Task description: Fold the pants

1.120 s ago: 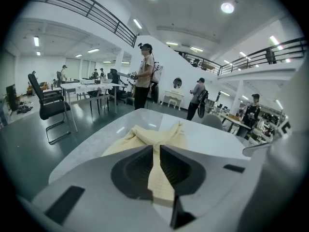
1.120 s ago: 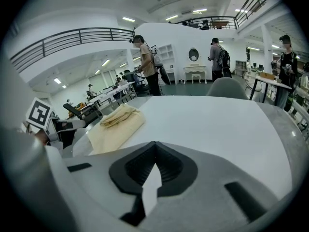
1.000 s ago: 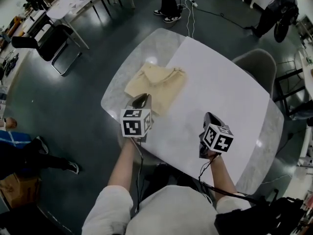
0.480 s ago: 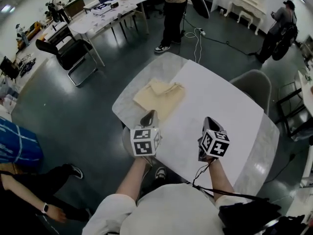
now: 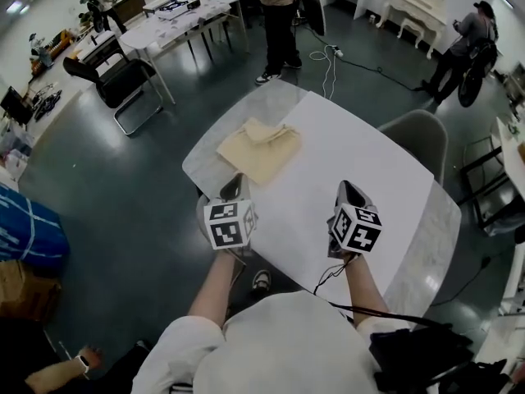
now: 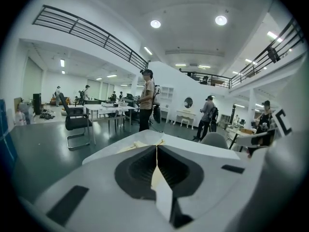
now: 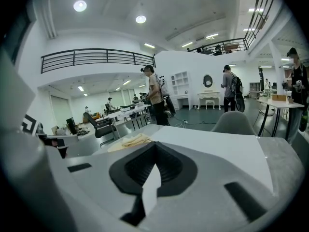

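Pants (image 5: 258, 150), apparently folded, lie at the far-left corner of the table (image 5: 201, 169), just ahead of the nearer left gripper (image 5: 235, 191); right gripper (image 5: 349, 194) well aside; both closed, empty.

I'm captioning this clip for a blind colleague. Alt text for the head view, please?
Folded beige pants lie near the far left corner of a table. The person holds the left gripper and right gripper above the near edge, both shut and empty, apart from the pants.
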{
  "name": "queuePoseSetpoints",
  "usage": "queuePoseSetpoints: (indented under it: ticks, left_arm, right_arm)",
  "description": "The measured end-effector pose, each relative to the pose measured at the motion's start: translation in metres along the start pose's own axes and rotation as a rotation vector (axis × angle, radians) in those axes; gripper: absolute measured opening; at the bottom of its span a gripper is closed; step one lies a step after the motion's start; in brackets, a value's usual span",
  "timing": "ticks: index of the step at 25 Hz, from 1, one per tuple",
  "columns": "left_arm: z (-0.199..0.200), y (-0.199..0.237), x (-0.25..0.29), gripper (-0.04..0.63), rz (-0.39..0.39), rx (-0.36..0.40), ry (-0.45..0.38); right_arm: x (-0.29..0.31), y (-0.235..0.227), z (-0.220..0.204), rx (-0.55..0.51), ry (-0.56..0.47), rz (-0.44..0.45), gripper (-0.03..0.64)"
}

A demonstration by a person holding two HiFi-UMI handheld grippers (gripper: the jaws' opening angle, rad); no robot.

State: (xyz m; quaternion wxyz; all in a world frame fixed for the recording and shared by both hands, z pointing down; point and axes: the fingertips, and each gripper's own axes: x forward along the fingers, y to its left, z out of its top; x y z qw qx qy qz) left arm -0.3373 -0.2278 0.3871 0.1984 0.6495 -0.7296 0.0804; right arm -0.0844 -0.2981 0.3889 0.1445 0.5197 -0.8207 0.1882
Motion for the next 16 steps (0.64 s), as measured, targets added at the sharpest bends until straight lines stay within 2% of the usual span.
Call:
queuePoseSetpoints:
  ticks: [16]
  left_arm:
    - [-0.0099,0.0054,-0.0049,0.012,0.016,-0.040,0.025]
  right_arm:
    - [-0.0014,0.0016,0.0022,-0.005,0.005,0.018,-0.009]
